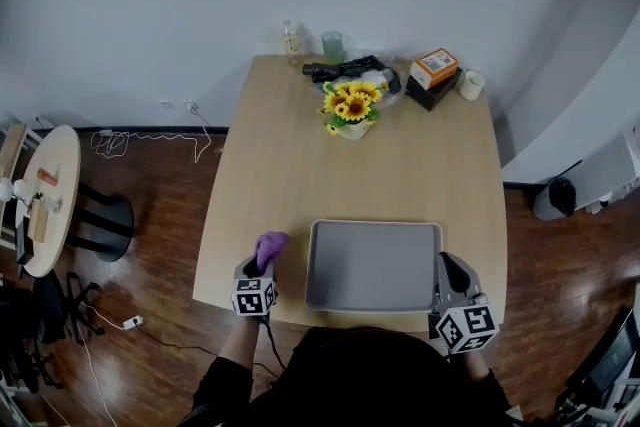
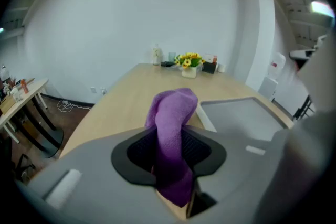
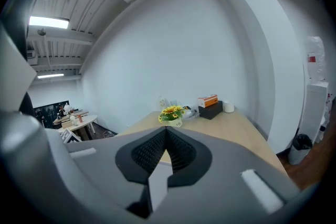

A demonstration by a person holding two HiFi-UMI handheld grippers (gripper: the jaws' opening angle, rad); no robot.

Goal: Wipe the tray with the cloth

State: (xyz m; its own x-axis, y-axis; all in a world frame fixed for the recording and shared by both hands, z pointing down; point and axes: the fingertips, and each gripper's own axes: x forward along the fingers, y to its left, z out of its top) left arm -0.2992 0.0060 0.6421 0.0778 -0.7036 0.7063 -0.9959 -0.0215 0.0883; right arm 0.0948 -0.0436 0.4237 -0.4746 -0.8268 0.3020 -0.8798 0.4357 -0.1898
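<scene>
The left tongs [image 1: 260, 267] grasp the purple cloth [image 2: 172, 128], which sticks up between their pads, above the worktop [image 1: 270, 165] just left of the tray [image 1: 372, 267]. The grey tray lies flat near the worktop's front edge. The right tongs [image 3: 165, 136] are clenched tight, with no gap between the pads, at the tray's right rim.

Purple cloth [image 1: 271, 245] (bunched upright) stands just left of grey tray [image 1: 372, 265].

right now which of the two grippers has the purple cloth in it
The left gripper: the purple cloth is pinched between its jaws, just off the tray. The right gripper is shut with no cloth in it.
</scene>
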